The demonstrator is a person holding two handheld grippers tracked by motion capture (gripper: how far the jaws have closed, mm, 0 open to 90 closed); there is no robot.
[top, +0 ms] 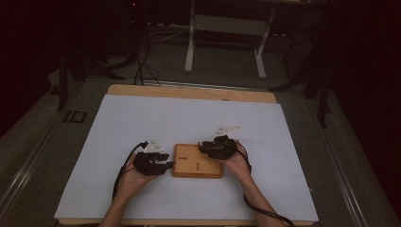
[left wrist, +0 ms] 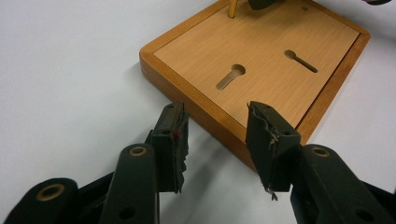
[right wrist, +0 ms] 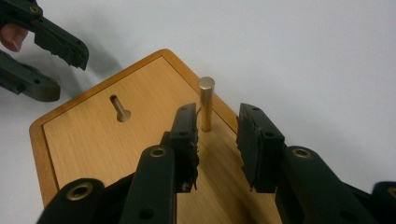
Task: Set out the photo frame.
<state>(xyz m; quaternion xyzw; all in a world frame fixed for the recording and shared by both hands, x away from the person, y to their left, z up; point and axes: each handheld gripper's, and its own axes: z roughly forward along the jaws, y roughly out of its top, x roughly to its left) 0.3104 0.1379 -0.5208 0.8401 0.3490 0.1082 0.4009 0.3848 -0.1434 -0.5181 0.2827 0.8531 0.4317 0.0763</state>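
Note:
A flat wooden board (top: 197,161) with two keyhole slots (left wrist: 230,76) lies on the white mat near the front of the table. A brass peg (right wrist: 206,102) stands upright in the board close to one edge. My right gripper (right wrist: 217,112) is open over that side of the board; the peg rises between and just beyond its fingertips, and the pads do not press on it. My left gripper (left wrist: 215,109) is open at the board's (left wrist: 261,51) left edge, its jaws straddling the rim with nothing gripped. In the high view a hand holds each gripper, left (top: 166,165) and right (top: 204,145).
The white mat (top: 189,118) covers most of a wooden table (top: 189,92). Beyond the table's far edge stand a white desk frame (top: 224,42) and cables on a dark floor. Cables trail from both grippers toward the front edge.

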